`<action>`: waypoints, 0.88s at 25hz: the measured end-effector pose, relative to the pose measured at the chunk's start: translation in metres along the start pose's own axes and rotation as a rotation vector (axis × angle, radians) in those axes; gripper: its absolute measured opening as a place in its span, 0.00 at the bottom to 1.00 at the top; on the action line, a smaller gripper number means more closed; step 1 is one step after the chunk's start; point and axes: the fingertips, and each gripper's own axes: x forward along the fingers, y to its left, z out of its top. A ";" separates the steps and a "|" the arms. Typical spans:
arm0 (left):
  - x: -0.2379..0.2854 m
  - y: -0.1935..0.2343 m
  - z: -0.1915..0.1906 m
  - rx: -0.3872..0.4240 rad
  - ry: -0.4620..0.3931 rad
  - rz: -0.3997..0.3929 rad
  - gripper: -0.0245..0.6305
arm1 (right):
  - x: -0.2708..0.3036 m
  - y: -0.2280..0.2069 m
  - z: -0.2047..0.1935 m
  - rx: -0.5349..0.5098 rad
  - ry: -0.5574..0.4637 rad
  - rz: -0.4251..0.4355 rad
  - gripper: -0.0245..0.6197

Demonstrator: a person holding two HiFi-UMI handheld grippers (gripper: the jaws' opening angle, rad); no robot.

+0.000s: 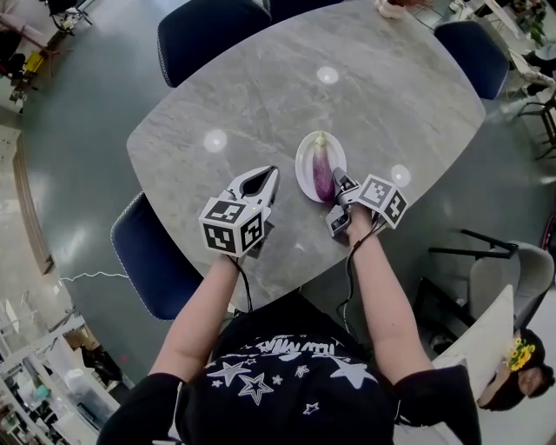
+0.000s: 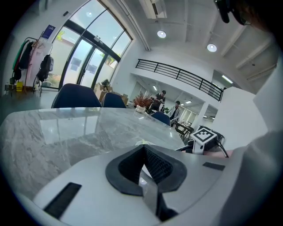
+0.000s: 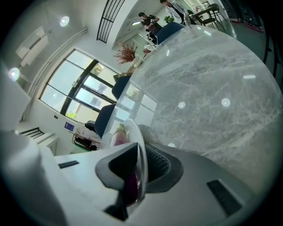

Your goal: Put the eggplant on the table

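Observation:
A purple eggplant (image 1: 323,176) with a pale green stem lies on a small white plate (image 1: 307,162) on the grey marble table (image 1: 261,96). My right gripper (image 1: 345,189) is shut on the plate's near right rim. In the right gripper view the plate's edge (image 3: 140,145) runs between the jaws, and the eggplant (image 3: 118,134) lies on the plate to the left of them. My left gripper (image 1: 271,174) rests just left of the plate, shut on nothing. From the left gripper view (image 2: 143,149) only a sliver of the plate shows past its jaws.
Dark blue chairs stand around the table: one at the near left (image 1: 152,261), one at the far side (image 1: 213,30), one at the far right (image 1: 473,52). A small object (image 1: 395,7) sits at the table's far edge. A person (image 1: 512,365) is at the lower right.

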 end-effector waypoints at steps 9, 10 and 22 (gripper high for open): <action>-0.010 0.005 0.004 -0.014 -0.017 0.014 0.05 | -0.001 0.001 -0.005 -0.062 0.022 -0.018 0.09; -0.011 0.005 0.004 -0.014 -0.018 0.014 0.05 | -0.002 0.001 -0.005 -0.064 0.019 -0.016 0.09; -0.023 0.003 0.011 -0.015 -0.045 0.021 0.05 | -0.012 -0.006 -0.001 -0.099 -0.016 -0.060 0.18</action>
